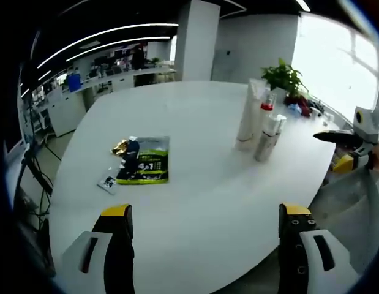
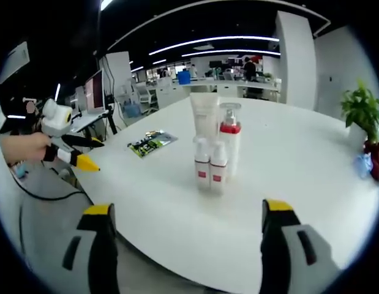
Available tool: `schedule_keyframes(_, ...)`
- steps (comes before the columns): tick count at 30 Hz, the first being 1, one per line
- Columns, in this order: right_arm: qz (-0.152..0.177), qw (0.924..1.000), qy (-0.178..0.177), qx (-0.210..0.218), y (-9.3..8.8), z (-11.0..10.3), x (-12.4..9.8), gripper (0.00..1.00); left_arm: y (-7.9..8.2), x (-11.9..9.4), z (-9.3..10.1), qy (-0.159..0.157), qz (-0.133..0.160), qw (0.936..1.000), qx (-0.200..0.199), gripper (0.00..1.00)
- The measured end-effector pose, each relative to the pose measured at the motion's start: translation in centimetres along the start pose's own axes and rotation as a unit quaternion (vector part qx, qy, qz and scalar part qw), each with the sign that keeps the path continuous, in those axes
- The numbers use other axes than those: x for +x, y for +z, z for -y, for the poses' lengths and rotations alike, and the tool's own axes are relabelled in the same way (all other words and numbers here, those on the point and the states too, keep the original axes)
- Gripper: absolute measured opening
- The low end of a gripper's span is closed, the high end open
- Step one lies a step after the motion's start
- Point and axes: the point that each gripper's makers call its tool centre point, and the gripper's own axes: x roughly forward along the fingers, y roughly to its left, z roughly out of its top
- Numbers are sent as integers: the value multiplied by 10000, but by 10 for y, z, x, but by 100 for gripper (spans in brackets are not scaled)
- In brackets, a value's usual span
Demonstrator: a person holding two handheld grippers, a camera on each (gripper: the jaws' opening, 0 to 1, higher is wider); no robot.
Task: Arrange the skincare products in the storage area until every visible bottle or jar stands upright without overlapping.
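Standing group: four skincare items upright on the white table (image 2: 311, 184), close together at frame centre in the right gripper view.
Tube: tall white tube (image 2: 204, 116) at the back of the group; in the left gripper view it is at upper right (image 1: 250, 113).
Pump bottle: red-collared pump bottle (image 2: 229, 138) just right of the tube in the right gripper view.
Small bottles: two small white bottles with red labels, one (image 2: 202, 165) beside the other (image 2: 218, 168), in front, appearing to touch each other.
Packet: green-and-black packet (image 1: 146, 162) lying flat, left of centre in the left gripper view, well apart from the group; seen smaller in the right gripper view (image 2: 151, 143).
Wrappers: a gold wrapper (image 1: 120, 147) and a small card (image 1: 108, 182) beside the packet.
Plant: potted plant (image 1: 284, 76) at the table's far edge, upper right.
Left gripper: (image 1: 204, 236) jaws wide apart, holding nothing, over the near table edge; also at left of the right gripper view (image 2: 79, 153), held by a hand (image 2: 24, 147).
Right gripper: (image 2: 186, 236) jaws wide apart, empty, at frame bottom; its tip enters the left gripper view at right (image 1: 342, 147).
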Motion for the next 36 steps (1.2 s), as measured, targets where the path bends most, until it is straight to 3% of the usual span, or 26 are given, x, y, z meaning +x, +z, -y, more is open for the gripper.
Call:
schedule_keyframes(15,-85,9999,74,-39,-4,-3,1,100,15,42,-35,263,-367,9988,170,97)
schedule_keyframes(21,-63,9999,73,45,-4,-1,1,100,23,61,-50,344,-581,9964,504,97)
schedule_keyframes(36,-131,9998,57,141,-7,1,2,100,33,110,-79,625,-950,9914,646,97)
